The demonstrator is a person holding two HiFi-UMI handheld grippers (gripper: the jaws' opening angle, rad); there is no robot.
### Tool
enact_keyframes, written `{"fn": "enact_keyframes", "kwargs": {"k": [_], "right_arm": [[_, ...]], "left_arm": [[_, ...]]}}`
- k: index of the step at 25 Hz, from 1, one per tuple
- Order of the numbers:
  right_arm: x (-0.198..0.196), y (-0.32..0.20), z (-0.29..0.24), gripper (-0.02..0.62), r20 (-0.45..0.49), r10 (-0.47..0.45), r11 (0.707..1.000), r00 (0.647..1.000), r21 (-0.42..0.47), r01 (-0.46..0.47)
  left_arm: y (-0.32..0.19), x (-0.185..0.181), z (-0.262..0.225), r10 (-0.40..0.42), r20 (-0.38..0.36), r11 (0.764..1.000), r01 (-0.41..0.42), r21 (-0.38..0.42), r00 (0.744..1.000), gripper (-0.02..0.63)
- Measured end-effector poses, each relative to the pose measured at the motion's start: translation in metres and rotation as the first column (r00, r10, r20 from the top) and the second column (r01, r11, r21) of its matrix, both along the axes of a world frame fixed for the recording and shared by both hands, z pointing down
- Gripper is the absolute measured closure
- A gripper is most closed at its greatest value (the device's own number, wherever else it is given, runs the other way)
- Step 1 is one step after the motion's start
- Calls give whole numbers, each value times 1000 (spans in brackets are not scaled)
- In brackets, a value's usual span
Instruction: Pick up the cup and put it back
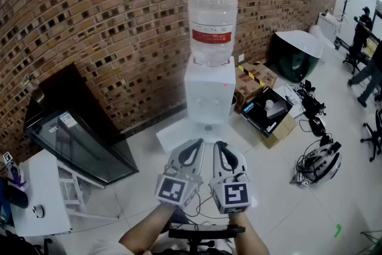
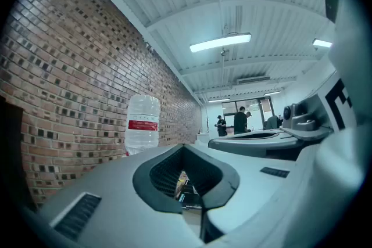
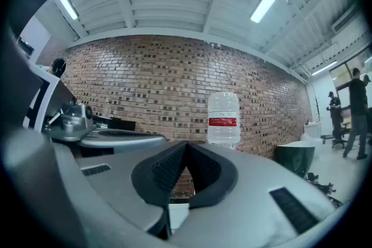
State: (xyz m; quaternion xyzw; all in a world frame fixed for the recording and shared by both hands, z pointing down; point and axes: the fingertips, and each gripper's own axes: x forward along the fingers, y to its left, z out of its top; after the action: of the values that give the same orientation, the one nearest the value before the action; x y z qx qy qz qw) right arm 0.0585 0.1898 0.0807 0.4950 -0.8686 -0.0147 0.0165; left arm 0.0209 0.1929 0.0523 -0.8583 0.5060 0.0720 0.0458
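- Left claw point(image 1: 196, 145): jaws closed tip to tip, nothing between them; same reading in the left gripper view point(image 2: 183, 148).
- Right claw point(image 1: 218, 146): jaws fully closed, empty; confirmed in the right gripper view point(image 3: 186, 145).
- Position of both: held side by side, nearly touching, low in the head view, aimed roughly level toward the water dispenser point(image 1: 209, 95) and well apart from it.
- Water dispenser: white, upright against the brick wall point(image 1: 107, 21), clear bottle point(image 1: 212, 24) with a red label seated on top.
- Cup: not made out with certainty. A pale round shape point(image 1: 207, 126) in the tap recess of the dispenser may be it; too small to tell.
- Other: open box point(image 1: 267, 110) on the floor point(image 1: 149, 146) to the dispenser's right, contents unclear.
- Progress, as judged: nothing held, no approach completed. Left to do: reaching, opening a claw, grasping, lifting and returning the cup, so the whole task.
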Motion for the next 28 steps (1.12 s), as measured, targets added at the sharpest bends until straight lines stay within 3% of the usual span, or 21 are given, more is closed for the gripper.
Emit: {"fn": "enact_keyframes", "kwargs": {"k": [8,21,28], "right_arm": [[-8,-56,5,597,-9,10,1000,1000,5,-10],[-70,-207,8,597,-50,102,995,994,-8,-103],[-84,-261,11,597,-85,157,987,984,-17,-159]], "left_arm": [[-59,-10,15,-9,-28,1000,9,9,1000,623],[-218,-72,21,64,-40,998,-64,16,997,623],[-275,-84,18,120,-68,993,-118,24,990,623]]}}
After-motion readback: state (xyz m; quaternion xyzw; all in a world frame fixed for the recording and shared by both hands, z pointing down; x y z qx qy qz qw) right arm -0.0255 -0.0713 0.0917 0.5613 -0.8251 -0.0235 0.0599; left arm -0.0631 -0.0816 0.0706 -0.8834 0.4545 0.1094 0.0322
